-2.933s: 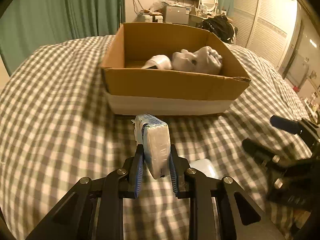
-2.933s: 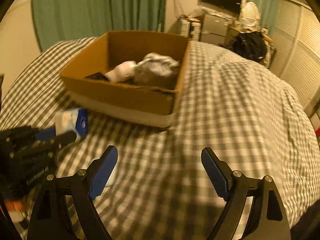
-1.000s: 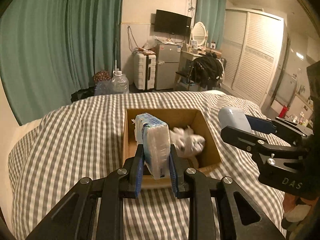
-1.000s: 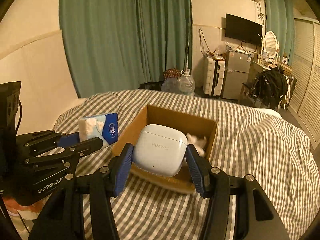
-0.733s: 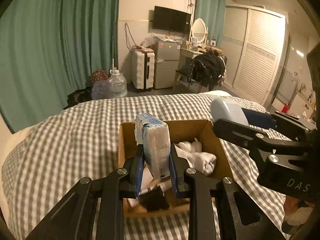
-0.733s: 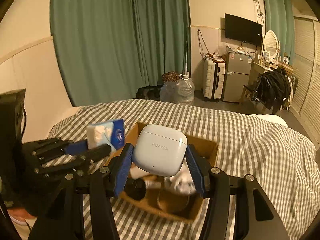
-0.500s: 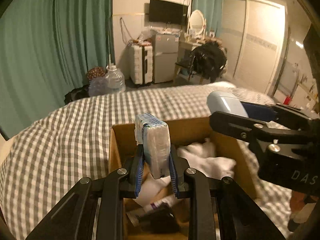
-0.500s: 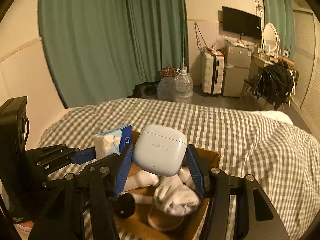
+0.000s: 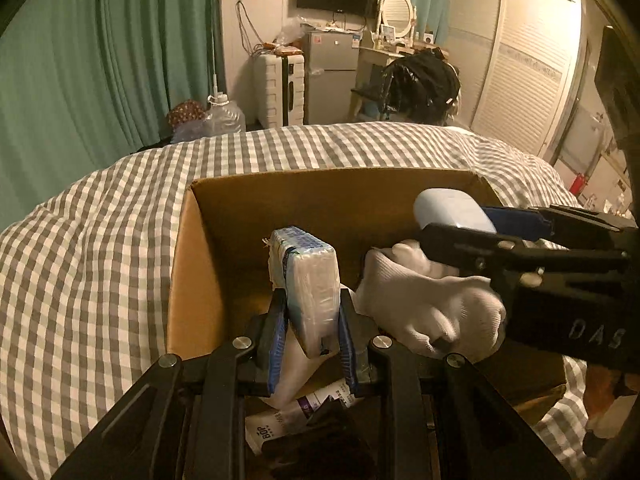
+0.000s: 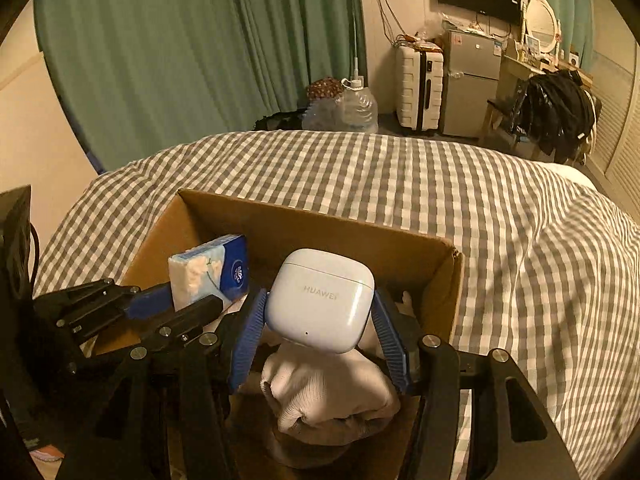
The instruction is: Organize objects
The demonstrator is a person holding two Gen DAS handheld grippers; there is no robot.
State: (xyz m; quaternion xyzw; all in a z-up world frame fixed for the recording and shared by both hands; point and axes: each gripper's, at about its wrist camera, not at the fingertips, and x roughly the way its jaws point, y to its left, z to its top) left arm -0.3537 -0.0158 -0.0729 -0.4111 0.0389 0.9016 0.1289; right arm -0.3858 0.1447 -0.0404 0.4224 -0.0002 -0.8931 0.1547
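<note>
Bed: the bed [image 9: 80, 260] has a grey and white checked cover and fills the lower part of both views.
Curtain: a green curtain [image 10: 180, 60] hangs behind the bed, on the left side of the room.
Cardboard box: the open cardboard box [image 9: 192, 280] stands on the checked cover; both grippers are above its opening.
Fridge and suitcase: a small grey fridge [image 10: 472, 80] stands by the far wall, and a white suitcase [image 10: 416, 88] is just beside it on its left.
White cloth: a bundle of white cloth [image 9: 424, 304] lies inside the box, under the right gripper.
Left gripper: the left gripper [image 9: 312, 324] has its jaws pressed on the two flat sides of a tissue pack, over the left half of the box.
Right gripper: the right gripper [image 10: 320, 336] has its jaws clamped on an earbuds case, over the right half of the box.
Tissue pack: the tissue pack [image 9: 310, 288] is blue and white, stands upright between the left fingers, and is above the box floor.
Earbuds case: the white earbuds case [image 10: 322, 306] carries the word HUAWEI, and it sits just above the white cloth; contact with the cloth cannot be told.
Tube: a white tube [image 9: 296, 412] with a purple band lies on the box floor near the front wall, under the left gripper.
</note>
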